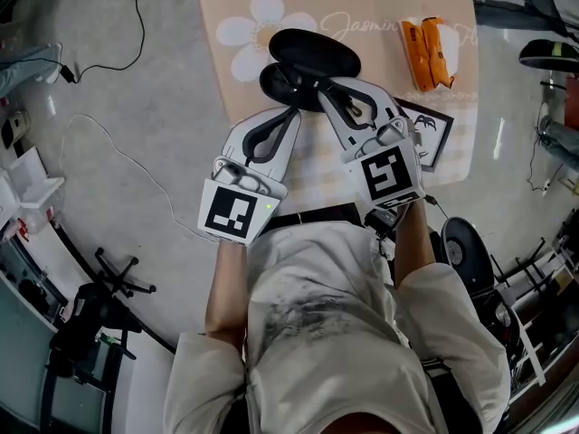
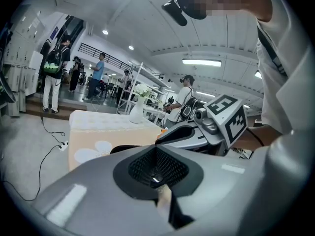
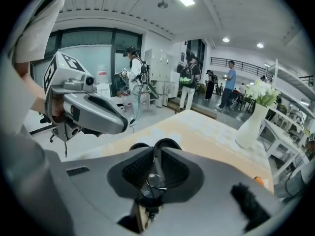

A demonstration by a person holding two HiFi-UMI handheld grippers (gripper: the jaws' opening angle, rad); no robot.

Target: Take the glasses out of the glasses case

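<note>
Head view first: the open black glasses case (image 1: 308, 61) sits mid-top of the frame on a beige flowered cloth (image 1: 452, 165), with an orange packet (image 1: 427, 52) off to the upper right and a black-and-white card (image 1: 432, 134) just right of the right gripper (image 1: 327, 87). Both grippers point up-frame at the case, the left gripper (image 1: 294, 111) with its tips pressed together just beside the case's near edge, the right one's tips reaching over that edge. A cable (image 1: 118, 143) trails across the grey floor at left. Over to the left gripper view: jaws closed tight, nothing between them, the case a dark sliver beyond the tips, the right gripper crossing from the right and blocking much of the cloth, a white vase (image 2: 137, 111) behind. Now the right gripper view: the jaws are clamped on the glasses (image 3: 155, 182), one round lens showing in the slot, clear of the case, whose two black rounded halves lie straight beyond the tips. The left gripper fills the upper left, the vase stands at right, and people stand in the background.
</note>
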